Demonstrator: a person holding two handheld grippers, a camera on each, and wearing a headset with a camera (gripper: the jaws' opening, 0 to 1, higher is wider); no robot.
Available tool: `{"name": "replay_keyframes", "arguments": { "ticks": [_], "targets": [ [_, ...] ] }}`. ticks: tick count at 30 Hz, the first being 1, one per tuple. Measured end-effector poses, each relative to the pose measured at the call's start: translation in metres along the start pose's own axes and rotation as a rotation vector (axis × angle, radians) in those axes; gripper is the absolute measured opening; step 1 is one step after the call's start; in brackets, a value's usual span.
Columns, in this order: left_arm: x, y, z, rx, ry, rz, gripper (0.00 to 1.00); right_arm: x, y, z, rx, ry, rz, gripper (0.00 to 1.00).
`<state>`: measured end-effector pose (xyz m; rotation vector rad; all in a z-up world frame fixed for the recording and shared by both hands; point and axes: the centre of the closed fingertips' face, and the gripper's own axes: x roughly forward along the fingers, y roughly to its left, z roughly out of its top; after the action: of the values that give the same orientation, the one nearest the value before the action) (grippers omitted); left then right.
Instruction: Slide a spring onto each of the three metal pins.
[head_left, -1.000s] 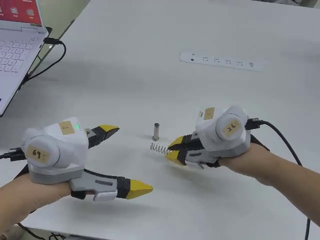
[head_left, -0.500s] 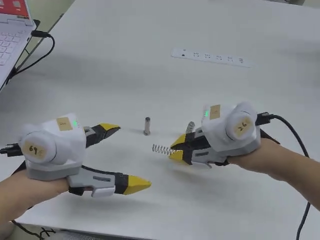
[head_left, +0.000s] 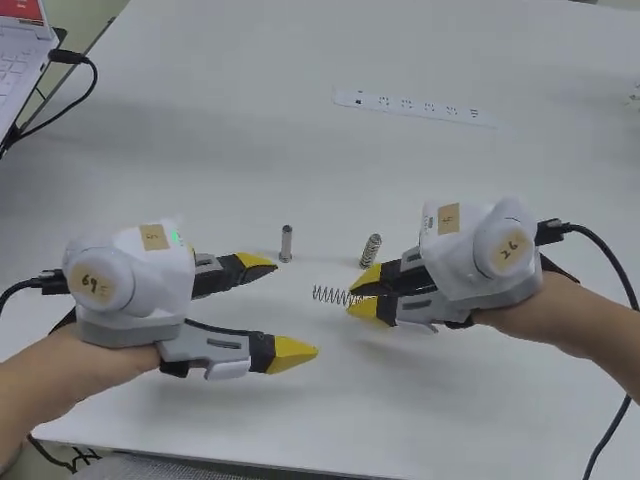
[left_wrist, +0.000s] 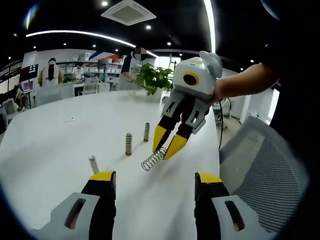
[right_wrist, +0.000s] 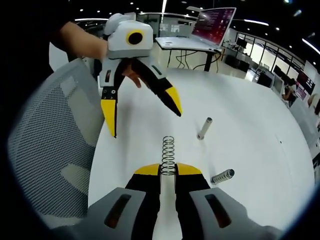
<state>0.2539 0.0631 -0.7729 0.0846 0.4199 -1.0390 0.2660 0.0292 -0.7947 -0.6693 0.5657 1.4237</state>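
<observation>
The right gripper (head_left: 362, 292) had its jaws pinched on one end of a spring (head_left: 330, 294), that end hidden between them. The left gripper (head_left: 288, 306) held nothing, its jaws spread wide. A bare pin (head_left: 286, 243) and a sprung pin (head_left: 371, 250) stood beyond, toward the worktop's (head_left: 250, 120) near edge.

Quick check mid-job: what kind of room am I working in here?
Most likely an open-plan office: a long white table with a power strip and a laptop, a mesh chair, a potted plant and people at desks behind.
</observation>
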Motion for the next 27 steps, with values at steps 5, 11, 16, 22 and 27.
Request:
{"name": "replay_keyframes", "arguments": {
  "ticks": [5, 11, 16, 22, 27],
  "targets": [
    [0.007, 0.003, 0.002, 0.019, 0.011, -0.023, 0.52, -0.003, 0.002, -0.001, -0.010, 0.002, 0.005, 0.08],
    [0.017, 0.003, 0.011, 0.033, 0.003, -0.048, 0.43, -0.008, 0.004, -0.001, -0.015, -0.003, 0.011, 0.08],
    [0.026, -0.004, 0.012, 0.081, 0.032, -0.085, 0.36, -0.012, 0.006, 0.000, -0.022, -0.007, 0.016, 0.08],
    [0.034, -0.009, 0.015, 0.111, 0.039, -0.115, 0.30, -0.014, 0.009, 0.001, -0.031, -0.011, 0.026, 0.08],
    [0.036, -0.012, 0.015, 0.117, 0.049, -0.129, 0.27, -0.017, 0.008, 0.004, -0.027, -0.025, 0.025, 0.08]
  ]
}}
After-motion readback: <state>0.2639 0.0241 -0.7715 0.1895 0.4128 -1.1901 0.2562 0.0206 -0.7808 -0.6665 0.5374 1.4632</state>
